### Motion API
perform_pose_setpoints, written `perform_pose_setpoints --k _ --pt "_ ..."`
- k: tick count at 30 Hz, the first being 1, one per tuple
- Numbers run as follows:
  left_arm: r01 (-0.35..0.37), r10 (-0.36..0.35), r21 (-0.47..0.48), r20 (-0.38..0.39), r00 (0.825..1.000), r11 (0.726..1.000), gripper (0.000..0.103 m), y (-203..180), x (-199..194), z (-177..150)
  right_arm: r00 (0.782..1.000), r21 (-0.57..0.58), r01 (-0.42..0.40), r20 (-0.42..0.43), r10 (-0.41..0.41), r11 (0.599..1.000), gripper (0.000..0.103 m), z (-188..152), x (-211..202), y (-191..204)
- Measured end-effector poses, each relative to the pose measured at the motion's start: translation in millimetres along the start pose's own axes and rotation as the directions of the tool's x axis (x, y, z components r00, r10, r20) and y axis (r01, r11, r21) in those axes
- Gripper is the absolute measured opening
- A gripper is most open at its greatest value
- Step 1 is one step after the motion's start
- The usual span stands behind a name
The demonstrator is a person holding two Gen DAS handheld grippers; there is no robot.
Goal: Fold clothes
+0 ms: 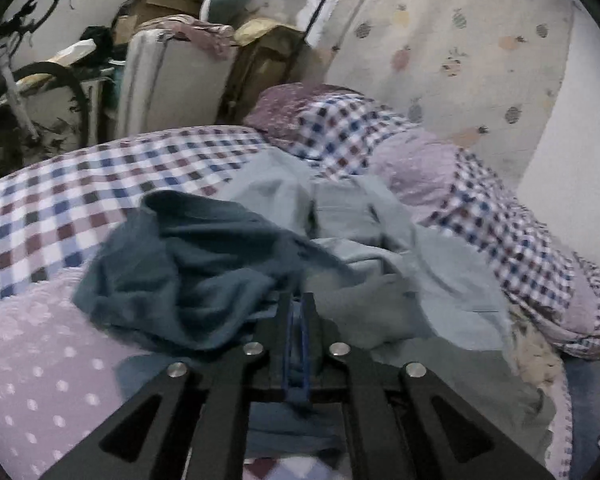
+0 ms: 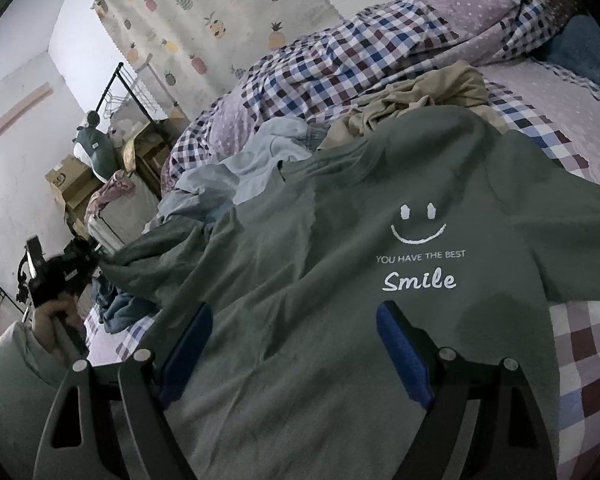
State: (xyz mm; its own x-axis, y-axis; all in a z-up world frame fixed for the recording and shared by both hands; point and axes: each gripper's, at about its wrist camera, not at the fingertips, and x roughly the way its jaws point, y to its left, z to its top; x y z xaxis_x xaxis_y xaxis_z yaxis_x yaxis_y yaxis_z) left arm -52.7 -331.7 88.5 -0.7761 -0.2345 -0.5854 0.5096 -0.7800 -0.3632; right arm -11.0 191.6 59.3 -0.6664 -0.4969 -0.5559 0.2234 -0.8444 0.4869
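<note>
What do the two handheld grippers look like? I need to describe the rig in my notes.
Both grippers, left gripper and right gripper, have black linkage arms with silver rivets and blue textured pads. The person's sleeve is pale grey-green.

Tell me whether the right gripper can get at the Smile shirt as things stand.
Probably yes: the right gripper is open just above the Smile shirt, which lies spread on the bed with nothing over it.

Left hand-held gripper (image 1: 298,312) nearly closed; right hand-held gripper (image 2: 294,320) spread wide.
</note>
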Motion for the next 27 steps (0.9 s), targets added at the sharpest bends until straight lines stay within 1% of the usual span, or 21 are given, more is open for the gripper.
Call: perform_pose_setpoints --k 1,2,3,4,5,6,8,10,12,13,15,16,19,20,21,22,23,24,25,27 --pt "0.006 -0.006 0.019 0.018 1.0 1.0 0.014 -2.1 -3.5 3.4 1.0 -0.001 0.001 -0.002 -0.001 1.0 0.087 -0.5 0.7 0.3" --pt "0.012 -0.013 0.038 0.035 0.999 0.999 0.033 -4.3 -7.0 6.9 1.0 -0.002 0.002 -0.003 -0.002 1.0 0.087 -1.0 1.5 0.5" --pt "0.022 -0.025 0.058 0.053 0.998 0.998 0.059 -7.2 -10.5 10.4 1.0 -0.003 0.002 -0.005 -0.002 1.0 0.087 -1.4 2.3 0.7" --pt "0.061 -0.067 0.086 0.073 0.995 0.994 0.067 -14.2 -13.9 14.6 1.0 -0.002 0.003 -0.006 -0.003 1.0 0.087 -1.6 3.2 0.7" --pt "0.097 -0.107 0.116 0.09 0.99 0.989 0.078 -21.7 -17.1 18.8 1.0 -0.002 0.004 -0.008 -0.004 1.0 0.087 -1.8 4.2 0.7" --pt "0.121 -0.138 0.159 0.096 0.986 0.98 0.082 -32.3 -17.6 23.1 1.0 -0.002 0.005 -0.009 -0.005 1.0 0.087 -2.1 5.2 0.7" --pt "0.159 -0.18 0.256 0.063 0.982 0.953 0.083 -59.9 -8.1 29.1 1.0 -0.004 0.006 -0.014 -0.006 1.0 0.087 -2.8 7.2 1.1" --pt "0.171 -0.174 0.365 -0.027 0.984 0.915 0.083 -94.8 13.5 30.7 1.0 -0.007 0.008 -0.018 -0.008 1.0 0.087 -3.3 9.0 1.6" --pt "0.181 -0.137 0.439 -0.13 0.982 0.88 0.083 -123.0 43.4 27.8 1.0 -0.006 0.006 -0.019 -0.006 1.0 0.087 -3.1 9.4 1.3" --pt "0.177 -0.109 0.465 -0.169 0.979 0.868 0.083 -131.8 56.5 25.3 1.0 -0.005 0.004 -0.019 -0.004 1.0 0.087 -3.1 9.6 1.1" --pt "0.167 -0.042 0.51 -0.247 0.968 0.844 0.083 -147.7 84.5 18.3 1.0 -0.003 0.002 -0.02 -0.002 1.0 0.087 -2.9 10.0 0.8" --pt "0.154 -0.005 0.526 -0.274 0.962 0.836 0.083 -151.4 96.0 14.5 1.0 -0.002 0.001 -0.021 -0.001 1.0 0.087 -2.8 10.2 0.6" --pt "0.128 0.083 0.56 -0.335 0.938 0.818 0.078 -155.9 125.4 1.6 1.0 0.0 -0.003 -0.022 0.003 1.0 0.087 -2.6 10.9 0.2" --pt "0.111 0.106 0.554 -0.345 0.933 0.825 0.071 -153.5 131.5 0.1 1.0 0.001 -0.005 -0.023 0.005 1.0 0.087 -2.5 11.1 0.0" --pt "0.095 0.128 0.547 -0.355 0.926 0.832 0.055 -151.1 137.6 -1.5 1.0 0.002 -0.006 -0.023 0.006 1.0 0.087 -2.5 11.2 -0.2" --pt "0.078 0.15 0.541 -0.365 0.919 0.838 0.044 -148.7 143.7 -3.1 1.0 0.005 -0.007 -0.024 0.008 1.0 0.087 -2.4 11.0 -1.0" --pt "0.064 0.168 0.533 -0.375 0.912 0.844 0.021 -146.1 149.1 -4.3 1.0 0.011 -0.008 -0.024 0.008 1.0 0.087 -2.2 10.9 -2.2" --pt "0.064 0.162 0.517 -0.38 0.911 0.854 0.01 -142.3 150.5 -3.6 1.0 0.016 -0.008 -0.023 0.008 1.0 0.087 -2.1 10.8 -3.3" --pt "0.065 0.153 0.5 -0.384 0.911 0.864 0.005 -138.7 150.9 -2.6 1.0 0.02 -0.009 -0.023 0.009 1.0 0.087 -1.9 10.7 -3.9" --pt "0.087 0.098 0.457 -0.366 0.925 0.885 0.002 -134.6 140.0 3.8 1.0 0.029 -0.011 -0.022 0.011 1.0 0.087 -1.5 10.4 -5.3"
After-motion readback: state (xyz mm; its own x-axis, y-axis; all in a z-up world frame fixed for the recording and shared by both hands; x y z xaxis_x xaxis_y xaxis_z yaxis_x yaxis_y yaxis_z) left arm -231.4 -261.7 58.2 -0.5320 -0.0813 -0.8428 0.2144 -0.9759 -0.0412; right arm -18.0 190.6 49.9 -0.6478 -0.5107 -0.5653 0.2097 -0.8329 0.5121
